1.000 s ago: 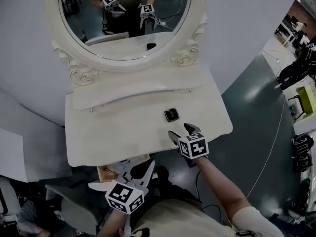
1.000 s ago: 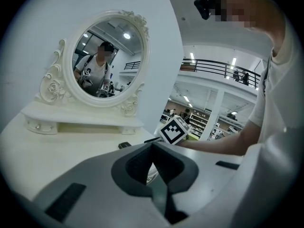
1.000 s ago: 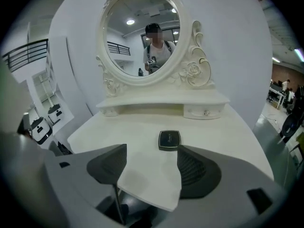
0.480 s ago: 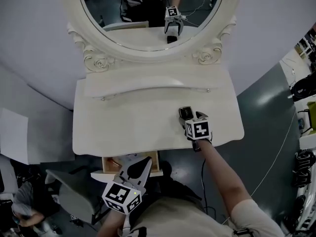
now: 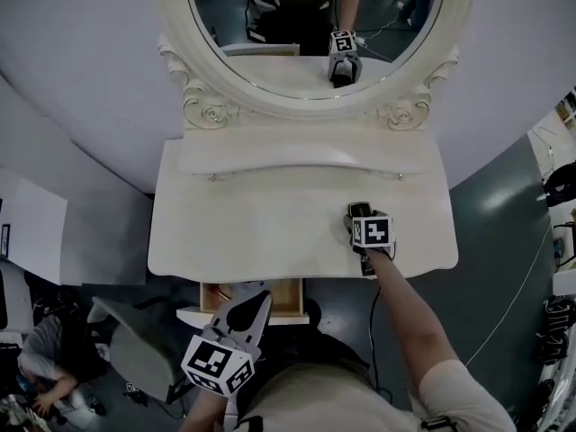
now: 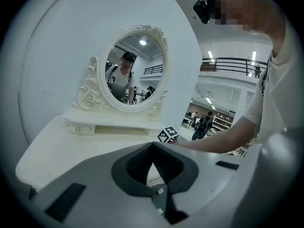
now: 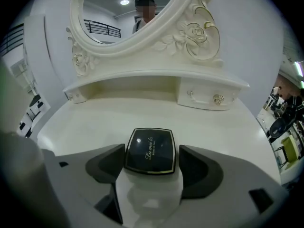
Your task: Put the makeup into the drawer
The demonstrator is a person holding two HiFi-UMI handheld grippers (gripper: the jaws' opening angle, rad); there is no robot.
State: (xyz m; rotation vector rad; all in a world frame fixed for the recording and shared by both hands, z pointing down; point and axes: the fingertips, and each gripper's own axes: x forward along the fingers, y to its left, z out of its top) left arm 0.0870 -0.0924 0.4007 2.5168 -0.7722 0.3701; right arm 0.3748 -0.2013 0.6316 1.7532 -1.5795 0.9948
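Flat on the white surface [image 5: 252, 232], toward its right front part: a black makeup compact [image 7: 150, 150], lid up, gold-edged, with script lettering. Straddling it, the right gripper [image 7: 152, 161], tilted steeply down, fingers wide apart and just been opening, compact between them, pads just beside its two sides without clamping. Below the front edge of the surface, left of centre: the drawer [image 5: 283, 297], pulled out, wooden inside showing. Just in front of that drawer, the left gripper [image 5: 256, 301], fingers shut together tip to tip, nothing between them, pointing toward the vanity. At the back of the surface, a low shelf [image 5: 301, 158] with small knobbed drawers [image 7: 204, 96], and above it an ornate oval mirror [image 5: 306, 25], both grippers reflected in it.
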